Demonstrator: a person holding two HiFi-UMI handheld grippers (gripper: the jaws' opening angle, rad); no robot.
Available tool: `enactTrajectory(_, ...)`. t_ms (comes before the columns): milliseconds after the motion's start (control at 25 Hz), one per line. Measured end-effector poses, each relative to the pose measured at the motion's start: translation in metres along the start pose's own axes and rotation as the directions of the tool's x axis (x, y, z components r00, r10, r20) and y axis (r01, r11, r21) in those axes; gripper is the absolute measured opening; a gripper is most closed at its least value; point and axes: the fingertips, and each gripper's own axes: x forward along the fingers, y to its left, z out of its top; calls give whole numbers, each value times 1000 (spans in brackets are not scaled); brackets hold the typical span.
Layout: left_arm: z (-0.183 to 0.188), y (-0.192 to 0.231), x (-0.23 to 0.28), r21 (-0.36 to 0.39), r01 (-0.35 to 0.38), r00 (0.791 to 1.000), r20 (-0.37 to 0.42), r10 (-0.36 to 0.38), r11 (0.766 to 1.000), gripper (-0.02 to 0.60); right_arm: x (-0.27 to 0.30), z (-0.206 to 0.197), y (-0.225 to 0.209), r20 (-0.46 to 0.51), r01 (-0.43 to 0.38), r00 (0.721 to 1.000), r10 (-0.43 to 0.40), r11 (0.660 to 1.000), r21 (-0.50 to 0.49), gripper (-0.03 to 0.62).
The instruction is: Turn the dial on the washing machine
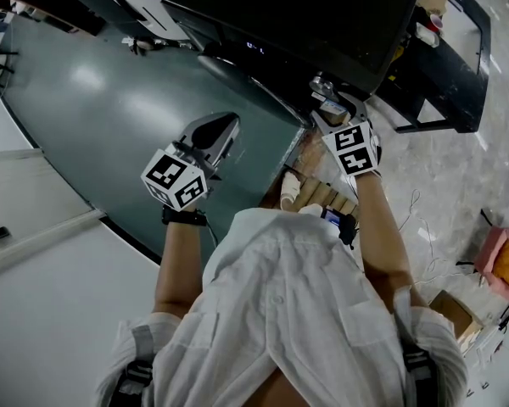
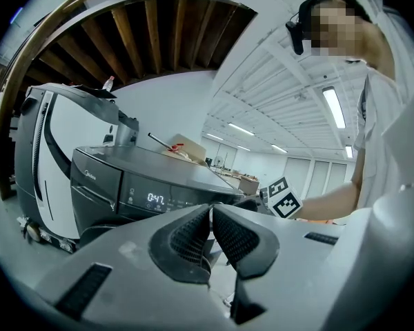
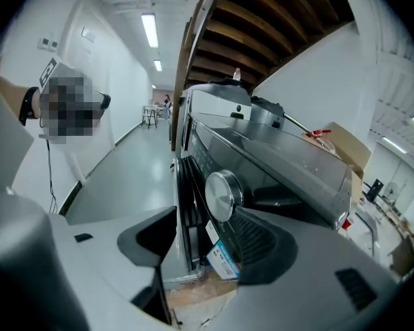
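Nearest you, your left tongs (image 2: 211, 216) are pressed together on nothing and held clear of the machine, while your right tongs (image 3: 205, 221) stand spread and empty. Just past their tips sits the round metal dial (image 3: 223, 196), on the front panel of the washing machine (image 3: 290, 161), nearer the ribbed pad (image 3: 252, 236) than the other; whether it touches that pad cannot be told. Closing from this offset would likely land one pad first, so the tongs may skid off the smooth rim, or the other jaw may catch the panel edge.
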Motion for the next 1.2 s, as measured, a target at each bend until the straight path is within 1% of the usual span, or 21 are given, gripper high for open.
enactTrajectory(200,2,-1,3,7,7,1000,-1,-7,1000,17,16,-18,8,-58,-56,996,60,996,70,279)
enactTrajectory(320,2,0,3,8,7,1000,-1,-7,1000,17,24,-20,10,-72,-78,994,86,991,106,269)
enactTrajectory(520,1,4,2,4,-1,1000,1,1,1000,17,32,-21,16,-57,-92,993,102,982,166,279)
enactTrajectory(640,2,6,1,0,-6,1000,3,6,1000,17,34,-20,15,-44,-97,993,106,980,171,276)
enactTrajectory(720,2,8,-1,-2,-12,1000,8,12,1000,17,32,-20,13,-35,-87,995,94,982,169,265)
enactTrajectory(840,4,10,-4,1,-18,1000,16,18,1000,17,19,-23,6,-18,-47,999,51,984,170,264)
enactTrajectory(920,6,12,-7,5,-25,999,24,24,1000,17,3,-24,0,12,-20,1000,18,982,186,240)
enactTrajectory(1080,12,15,-15,13,-37,998,45,36,999,17,-38,-21,-12,82,23,996,-43,973,230,227)
enactTrajectory(1200,16,14,-20,17,-41,998,55,40,999,17,-52,-9,-12,125,17,991,-43,979,201,224)
